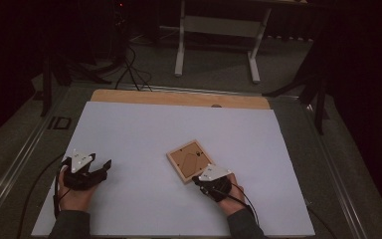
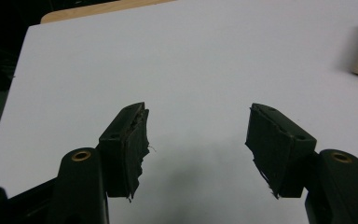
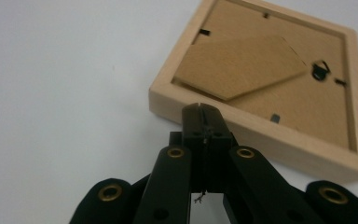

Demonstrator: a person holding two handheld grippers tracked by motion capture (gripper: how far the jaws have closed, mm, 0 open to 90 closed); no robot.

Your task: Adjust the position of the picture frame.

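- While the frame [image 1: 190, 161] lies face down on the white board [image 1: 129, 134], right of centre and near the front edge, its backing and folded stand face up.
- Right gripper [image 3: 203, 112]: jaws fully closed with nothing between them; the tip sits at the near edge of the frame, either touching the wood or just short of it, which the angle does not settle.
- Left gripper [image 2: 198, 140]: jaws wide apart and empty, resting on the board well to the left of the frame.
- Risk, sliding: a push from the closed tip would likely skate the frame across the smooth board, since nothing braces its far side.
- Risk, rotation: contact near a corner rather than mid-edge would likely spin the frame instead of moving it straight.
- Risk, failed lift: a closed tip cannot grasp; prying under the edge may slip off and drop the frame flat.
- Risk, stand [image 3: 240, 65]: a tip riding over the rim could catch the cardboard stand or the hanger ring [image 3: 320, 70] and bend it.
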